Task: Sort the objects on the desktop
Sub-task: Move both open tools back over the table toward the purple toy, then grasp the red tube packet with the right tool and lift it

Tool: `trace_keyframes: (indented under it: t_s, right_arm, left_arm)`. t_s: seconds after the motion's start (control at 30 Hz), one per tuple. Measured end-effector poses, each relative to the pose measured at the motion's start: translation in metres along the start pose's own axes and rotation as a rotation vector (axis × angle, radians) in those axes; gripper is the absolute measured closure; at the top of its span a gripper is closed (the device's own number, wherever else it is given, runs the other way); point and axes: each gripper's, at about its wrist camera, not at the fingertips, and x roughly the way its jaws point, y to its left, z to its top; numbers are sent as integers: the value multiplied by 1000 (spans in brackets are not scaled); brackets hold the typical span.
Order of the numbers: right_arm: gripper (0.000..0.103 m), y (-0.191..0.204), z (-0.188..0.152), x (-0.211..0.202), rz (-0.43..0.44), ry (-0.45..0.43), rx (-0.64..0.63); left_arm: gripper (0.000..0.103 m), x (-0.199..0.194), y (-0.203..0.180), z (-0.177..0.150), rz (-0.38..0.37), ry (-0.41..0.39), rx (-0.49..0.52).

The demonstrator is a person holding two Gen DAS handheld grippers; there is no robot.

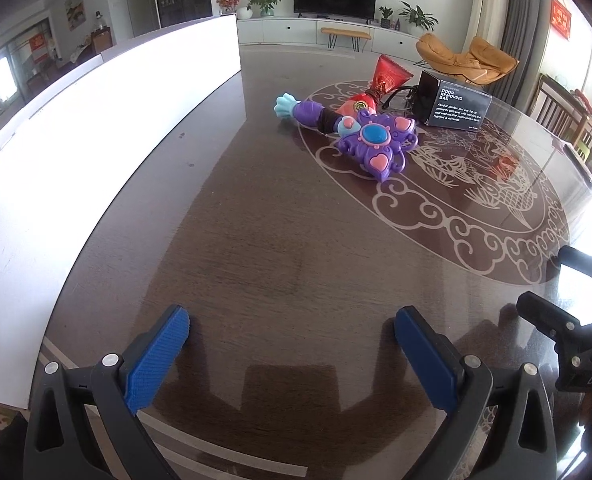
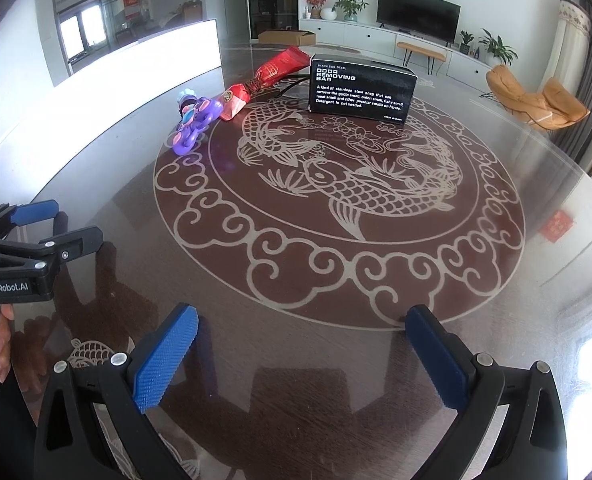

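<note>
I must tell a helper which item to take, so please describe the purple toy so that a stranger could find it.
Start at the round carp emblem on the dark table. At its rim nearest the white panel lies the purple toy, against a red packet. Only it has pink hearts, a blue gem and a pale blue handle.

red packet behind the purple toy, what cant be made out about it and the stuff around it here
- Red packet: left wrist view, near end hidden by the purple toy; label too small.
- Black box: right wrist view, back and contents hidden.
- Dark cords between packet and box: right wrist view, mostly hidden, unidentifiable.
</note>
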Motion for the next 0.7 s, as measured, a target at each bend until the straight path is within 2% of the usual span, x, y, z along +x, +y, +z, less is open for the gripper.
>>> trace_keyframes:
  t_s: [0.17, 0.33, 0.47, 0.53, 0.63, 0.7]
  right_arm:
    - [0, -3, 43, 30, -15, -9, 22]
    - [0, -13, 93, 65, -63, 2, 116]
    - [0, -8, 126, 82, -32, 7, 178]
    - [0, 7, 135, 86, 4, 4, 151]
    - [0, 46, 136, 85, 163, 13, 9]
    - [1, 67, 131, 80, 176, 2, -88]
  left_arm:
    - [0, -1, 0, 1, 1, -5, 0]
    - [0, 0, 0, 1, 1, -6, 0]
    - [0, 0, 0, 1, -3, -7, 0]
    - [0, -1, 0, 1, -3, -7, 1]
    - [0, -1, -1, 1, -3, -8, 0]
    - [0, 0, -1, 1, -3, -8, 0]
